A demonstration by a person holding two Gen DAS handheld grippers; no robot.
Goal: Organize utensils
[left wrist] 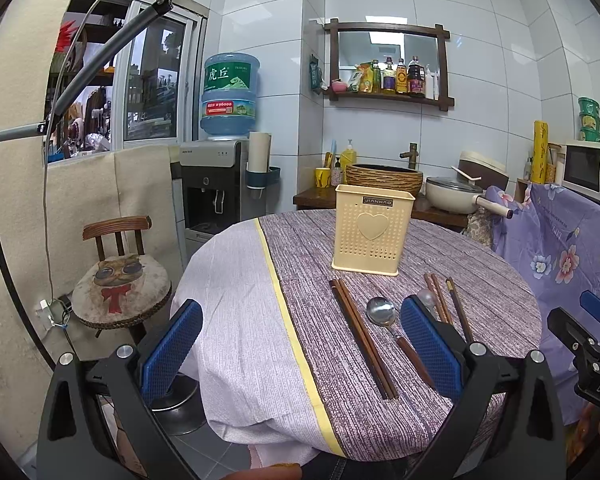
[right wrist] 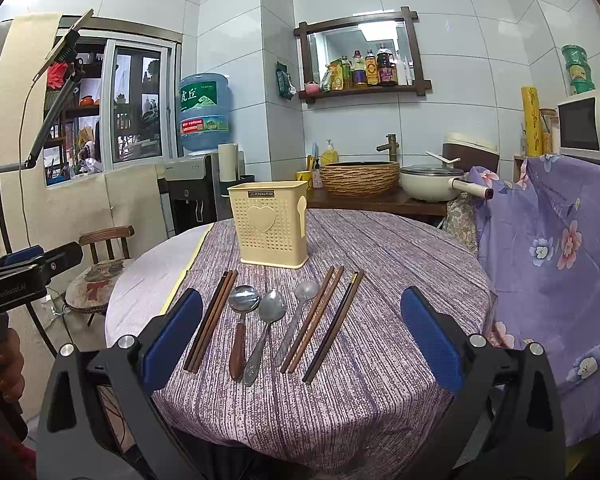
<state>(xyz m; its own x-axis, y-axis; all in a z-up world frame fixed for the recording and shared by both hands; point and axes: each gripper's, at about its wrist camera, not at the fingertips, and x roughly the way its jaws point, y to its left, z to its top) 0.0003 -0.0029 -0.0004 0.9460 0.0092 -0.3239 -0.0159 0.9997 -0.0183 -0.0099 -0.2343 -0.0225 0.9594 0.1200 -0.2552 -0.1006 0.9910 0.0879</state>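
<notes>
A cream perforated utensil holder point(right wrist: 271, 224) with a heart on its front stands upright on the round table; it also shows in the left wrist view point(left wrist: 371, 234). In front of it lie, left to right, a dark chopstick pair point(right wrist: 211, 320), a wooden-handled spoon point(right wrist: 241, 320), two all-metal spoons point(right wrist: 266, 324) point(right wrist: 296, 318), a brown chopstick pair point(right wrist: 312, 318) and a dark chopstick pair point(right wrist: 333, 326). My right gripper point(right wrist: 302, 340) is open and empty above the row. My left gripper point(left wrist: 300, 348) is open and empty over the table's left side, near the leftmost chopsticks point(left wrist: 362, 336) and the spoon point(left wrist: 396, 334).
The table wears a purple striped cloth point(right wrist: 380, 280) with a yellow band point(left wrist: 288, 320). A wooden stool point(left wrist: 120, 280) stands at the left, a water dispenser point(left wrist: 216, 184) behind it. A floral-covered cabinet point(right wrist: 560, 260) stands at the right. A counter with basket sink point(right wrist: 360, 178) and pot point(right wrist: 432, 184) lies behind.
</notes>
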